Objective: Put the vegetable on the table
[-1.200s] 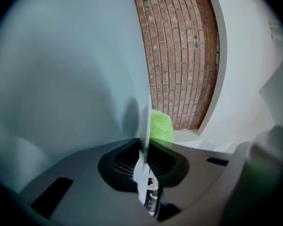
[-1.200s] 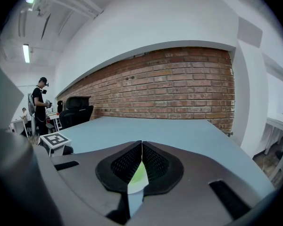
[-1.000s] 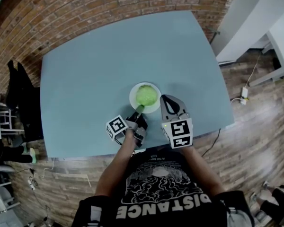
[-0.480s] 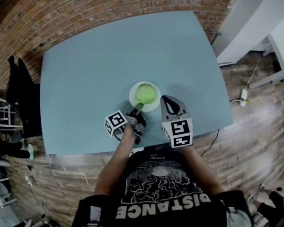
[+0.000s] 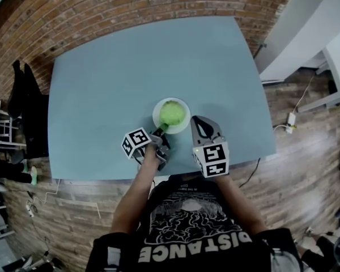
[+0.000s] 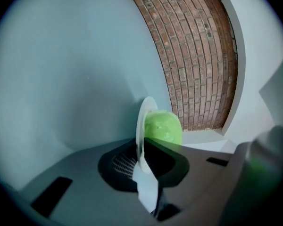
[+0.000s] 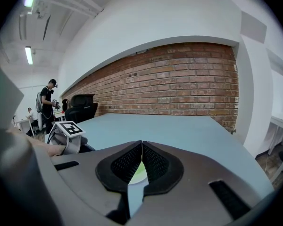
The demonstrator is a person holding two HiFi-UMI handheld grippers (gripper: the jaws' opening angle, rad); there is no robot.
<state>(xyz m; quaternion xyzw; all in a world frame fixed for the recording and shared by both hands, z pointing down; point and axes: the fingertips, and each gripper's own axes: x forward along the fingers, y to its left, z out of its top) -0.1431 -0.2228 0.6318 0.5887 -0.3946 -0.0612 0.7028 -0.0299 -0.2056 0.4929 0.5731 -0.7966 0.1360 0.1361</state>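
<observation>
A round green vegetable (image 5: 172,113) lies on a small white plate (image 5: 181,126) near the front of the light blue table (image 5: 113,67). My left gripper (image 5: 160,131) is shut on the plate's near rim. In the left gripper view the plate (image 6: 142,121) stands edge-on between the jaws, with the vegetable (image 6: 164,128) on its right side and the left gripper (image 6: 142,160) pinching its rim. My right gripper (image 5: 201,123) hovers just right of the plate, shut and holding nothing. In its own view the right gripper (image 7: 141,163) has its pads together.
A brick wall (image 7: 179,88) runs behind the table's far edge. The left gripper's marker cube (image 7: 68,128) shows at the left of the right gripper view. A person (image 7: 49,102) and a black chair (image 7: 80,106) stand far off. Wooden floor (image 5: 306,169) surrounds the table.
The left gripper has shifted slightly left and away from me with the plate rim still in it. The right gripper has barely moved.
</observation>
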